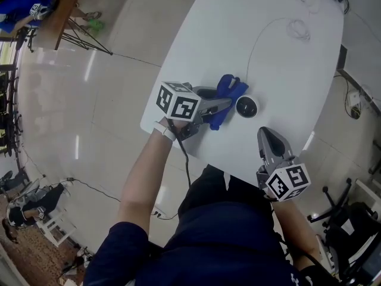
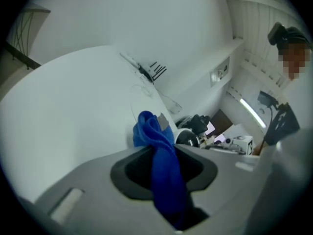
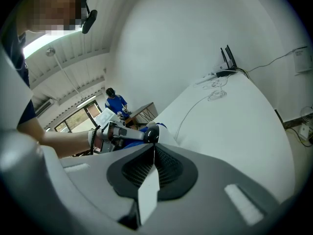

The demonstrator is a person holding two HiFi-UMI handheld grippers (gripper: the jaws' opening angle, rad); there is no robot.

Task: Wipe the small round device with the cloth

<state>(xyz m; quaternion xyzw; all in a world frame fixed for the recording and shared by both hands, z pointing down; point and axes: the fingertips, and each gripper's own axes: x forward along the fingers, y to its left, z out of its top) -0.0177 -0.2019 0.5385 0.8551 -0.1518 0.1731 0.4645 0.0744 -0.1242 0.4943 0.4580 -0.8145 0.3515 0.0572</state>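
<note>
My left hand-held gripper (image 1: 222, 105) was clamped on the blue cloth (image 2: 164, 165), which bunched out past the jaws. The small round device (image 1: 246, 106) sat on the white table (image 1: 286, 64) just right of that bunch; I could not tell whether they touched. My right hand-held gripper (image 1: 267, 138) was shut and empty, nearer me. I judged the wiping was only starting: the next move called for pressing the cloth onto the device and rubbing across its top.

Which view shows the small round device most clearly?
The head view: the whole small round device is seen from above, beside the cloth. The left gripper view shows part behind the cloth; the right gripper view, a small side glimpse.
</note>
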